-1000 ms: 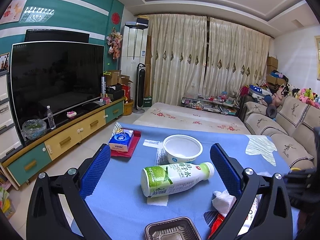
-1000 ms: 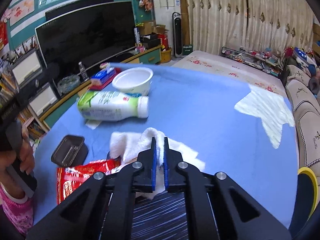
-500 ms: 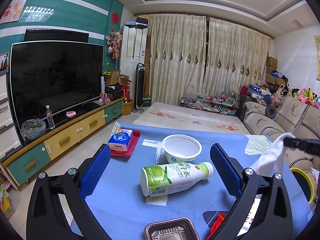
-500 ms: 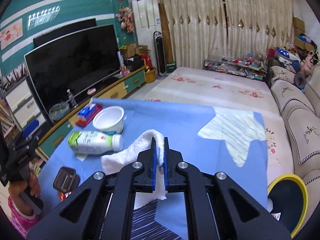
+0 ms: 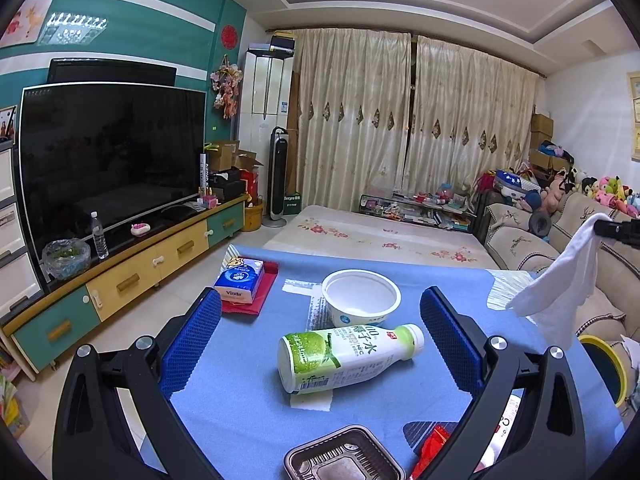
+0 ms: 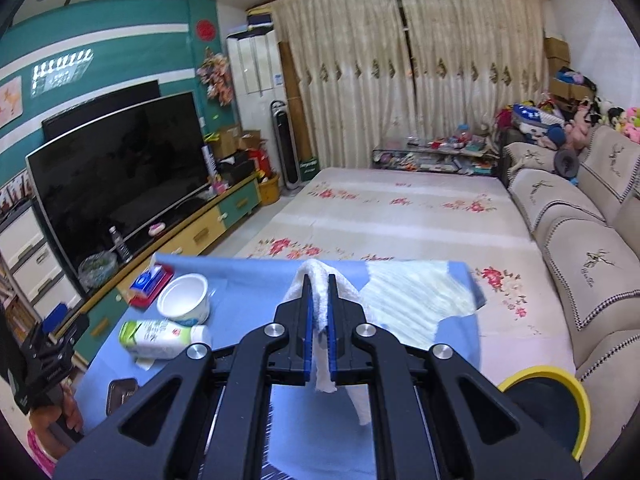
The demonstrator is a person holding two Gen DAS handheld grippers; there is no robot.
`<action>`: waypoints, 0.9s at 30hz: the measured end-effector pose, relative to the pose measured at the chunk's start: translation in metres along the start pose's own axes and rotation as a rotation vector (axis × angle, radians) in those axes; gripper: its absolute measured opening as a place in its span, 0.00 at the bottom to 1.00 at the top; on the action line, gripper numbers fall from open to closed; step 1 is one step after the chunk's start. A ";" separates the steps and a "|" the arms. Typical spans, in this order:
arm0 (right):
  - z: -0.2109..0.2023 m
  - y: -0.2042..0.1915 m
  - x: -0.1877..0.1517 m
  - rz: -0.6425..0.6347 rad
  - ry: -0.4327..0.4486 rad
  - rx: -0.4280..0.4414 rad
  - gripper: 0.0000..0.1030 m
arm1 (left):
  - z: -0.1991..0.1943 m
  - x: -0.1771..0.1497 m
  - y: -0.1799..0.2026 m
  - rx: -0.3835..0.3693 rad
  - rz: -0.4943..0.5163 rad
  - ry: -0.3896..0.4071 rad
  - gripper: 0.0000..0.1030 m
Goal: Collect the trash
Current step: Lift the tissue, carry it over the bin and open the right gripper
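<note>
Right tongs (image 6: 319, 300) clamped tight on a crumpled white tissue (image 6: 320, 316), held in the air above the blue worktop (image 6: 248, 300); tissue tail hangs below the pads. Left tongs (image 5: 320, 336) spread wide, holding nothing, framing a coconut-water bottle (image 5: 348, 356) lying on its side just in front of 1 white bowl (image 5: 360, 300). Yellow-rimmed bin (image 6: 548, 404) at lower right, beside the worktop.
</note>
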State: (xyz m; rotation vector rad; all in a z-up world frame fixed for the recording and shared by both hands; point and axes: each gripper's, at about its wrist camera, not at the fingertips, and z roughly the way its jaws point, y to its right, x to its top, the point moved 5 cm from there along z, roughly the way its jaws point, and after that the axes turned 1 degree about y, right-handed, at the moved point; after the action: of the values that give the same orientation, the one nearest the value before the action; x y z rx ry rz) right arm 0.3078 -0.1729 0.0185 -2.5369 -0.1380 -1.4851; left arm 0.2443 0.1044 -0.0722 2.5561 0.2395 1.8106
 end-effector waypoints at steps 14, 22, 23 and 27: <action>-0.039 0.088 0.024 0.058 0.078 -0.184 0.05 | 0.002 -0.003 0.004 0.007 0.013 -0.009 0.95; -0.049 0.157 0.015 0.111 0.063 -0.309 0.05 | 0.003 -0.006 0.008 0.012 0.021 -0.013 0.95; -0.050 0.166 0.011 0.120 0.057 -0.324 0.05 | 0.003 -0.005 0.007 0.013 0.022 -0.013 0.95; -0.052 0.195 -0.009 0.151 0.032 -0.375 0.05 | 0.003 -0.005 0.008 0.015 0.028 -0.016 0.95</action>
State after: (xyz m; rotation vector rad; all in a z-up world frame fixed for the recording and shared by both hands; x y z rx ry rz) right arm 0.2942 -0.3742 0.0110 -2.7256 0.3630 -1.6164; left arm 0.2463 0.0957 -0.0775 2.5958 0.2196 1.8042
